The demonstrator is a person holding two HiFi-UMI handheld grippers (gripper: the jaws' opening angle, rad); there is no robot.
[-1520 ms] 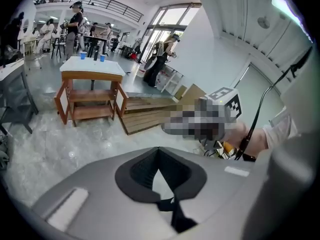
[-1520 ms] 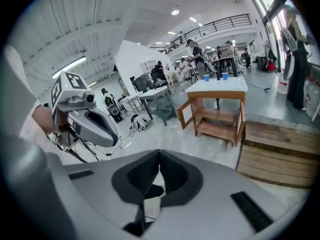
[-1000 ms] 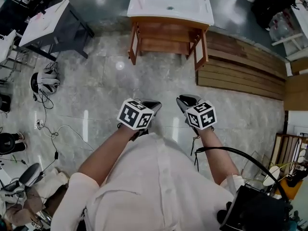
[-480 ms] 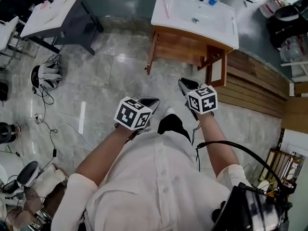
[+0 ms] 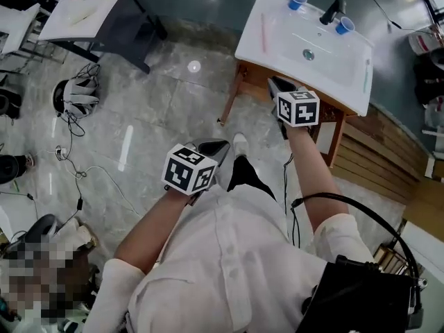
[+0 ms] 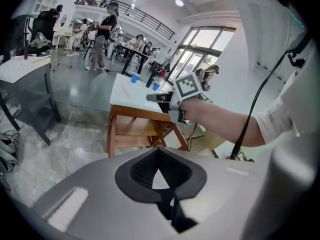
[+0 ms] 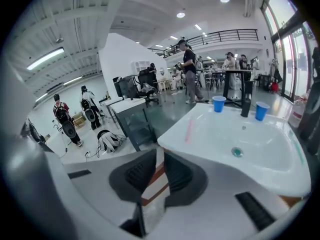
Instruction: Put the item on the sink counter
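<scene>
Grey marble floor (image 5: 159, 96) filled most of the head view, and up in the top right stood the white sink worktop (image 5: 277, 44) on its wooden stand (image 5: 236, 97). The person in the white shirt took up the bottom of that view.

The right tongs (image 5: 277, 85) were thrust out ahead, tips at the near edge of the worktop. The left tongs (image 5: 218, 146) hung low beside the body, well apart from the sink. In their own view the left tongs (image 6: 159, 151) were closed tip to tip with nothing in them, only floor showing through the hollow behind the pads.

The right tongs (image 7: 160, 156) were pinched nearly together on the item (image 7: 151, 186). It was a thin pale strip with a brownish band, seen edge-on, and what it was I couldn't tell. So the item was in the right tongs, off the worktop.

A dark tap (image 5: 333, 9) stood on the worktop, with blue cups (image 5: 297, 0) either side of it. A pink stick (image 5: 263, 32) lay along the left margin.

Step in hand, by my judgement: the carry, on final approach. The next move called for reaching over the near rim, where the surface looked bare. Then lower until the item touched and open the tongs, keeping clear of the pink stick and the cups.
</scene>
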